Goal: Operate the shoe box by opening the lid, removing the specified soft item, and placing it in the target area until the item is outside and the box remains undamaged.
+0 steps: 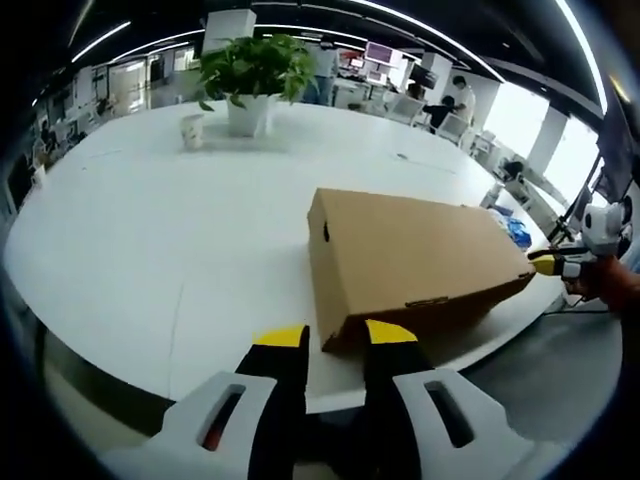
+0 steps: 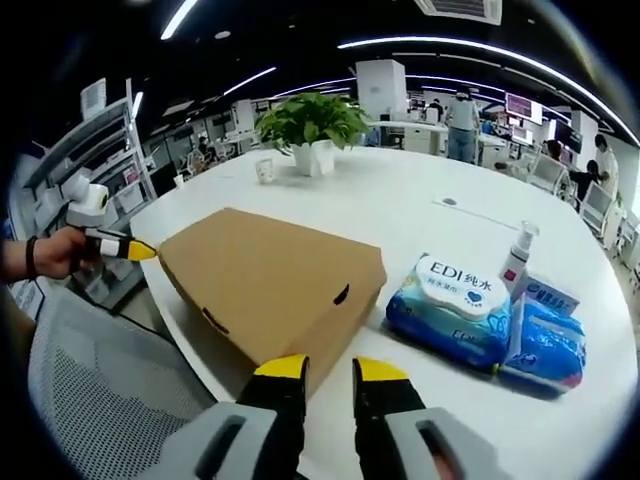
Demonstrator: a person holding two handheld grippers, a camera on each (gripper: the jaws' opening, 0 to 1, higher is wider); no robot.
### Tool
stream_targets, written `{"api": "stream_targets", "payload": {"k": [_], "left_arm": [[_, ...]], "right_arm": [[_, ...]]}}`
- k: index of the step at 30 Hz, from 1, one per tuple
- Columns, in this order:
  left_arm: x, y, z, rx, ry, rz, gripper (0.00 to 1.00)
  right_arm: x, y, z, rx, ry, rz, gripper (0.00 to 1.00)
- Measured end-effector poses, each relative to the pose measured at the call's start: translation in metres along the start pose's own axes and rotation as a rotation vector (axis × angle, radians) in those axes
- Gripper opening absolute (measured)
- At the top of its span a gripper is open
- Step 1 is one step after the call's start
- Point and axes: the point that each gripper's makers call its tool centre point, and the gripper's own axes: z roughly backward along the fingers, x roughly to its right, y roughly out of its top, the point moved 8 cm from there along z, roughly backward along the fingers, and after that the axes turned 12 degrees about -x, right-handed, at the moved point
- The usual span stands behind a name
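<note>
1. Spreading wide and white under everything: a table (image 1: 150,260) in an open office, with ceiling light strips glowing overhead and desks and people sitting far behind.
2. Standing near the far side of the table: a potted plant (image 1: 253,85) in a white pot, with a small cup (image 1: 192,130) just beside it.
3. Lying near the table's edge, lid closed: a plain brown cardboard shoe box (image 1: 410,265), showing a small round hole in one end and looking undamaged.
4. Resting just beside the box in the right gripper view: a pack of wipes (image 2: 450,305), a blue packet (image 2: 545,345) and a white pump bottle (image 2: 517,255).
5. Hovering at one corner of the box: the left gripper (image 1: 335,340), jaws parted and grasping nothing.
6. Hovering at the opposite corner: the right gripper (image 2: 330,370), jaws likewise apart and empty.
7. Showing at lower left of the right gripper view: a mesh chair back (image 2: 100,390).
</note>
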Motion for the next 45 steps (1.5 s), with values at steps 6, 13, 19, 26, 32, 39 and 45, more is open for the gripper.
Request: {"api": "stream_targets", "payload": {"k": [6,13,19,26,32,39,45], "left_arm": [[0.002,0.010,0.003,0.026,-0.023,0.009,0.24],[0.007,0.023,0.001,0.048,-0.039,0.002,0.25],[0.009,0.029,-0.013,0.020,-0.061,-0.010,0.29],[0.013,0.026,-0.030,-0.036,-0.100,-0.007,0.31],[0.014,0.020,-0.038,-0.076,-0.112,0.002,0.30],[0.010,0.015,-0.040,-0.082,-0.161,0.072,0.31],[0.007,0.021,-0.044,-0.065,-0.156,0.075,0.31]], "right_arm": [[-0.003,0.014,0.004,0.045,0.030,-0.006,0.20],[-0.015,0.020,-0.003,0.034,0.084,-0.002,0.28],[-0.021,0.016,-0.014,-0.013,0.118,-0.067,0.31],[-0.021,0.013,-0.025,-0.035,0.155,-0.171,0.35],[-0.025,0.010,-0.033,-0.070,0.170,-0.176,0.31],[-0.024,0.007,-0.035,-0.084,0.189,-0.210,0.31],[-0.022,0.017,-0.042,-0.095,0.191,-0.204,0.31]]}}
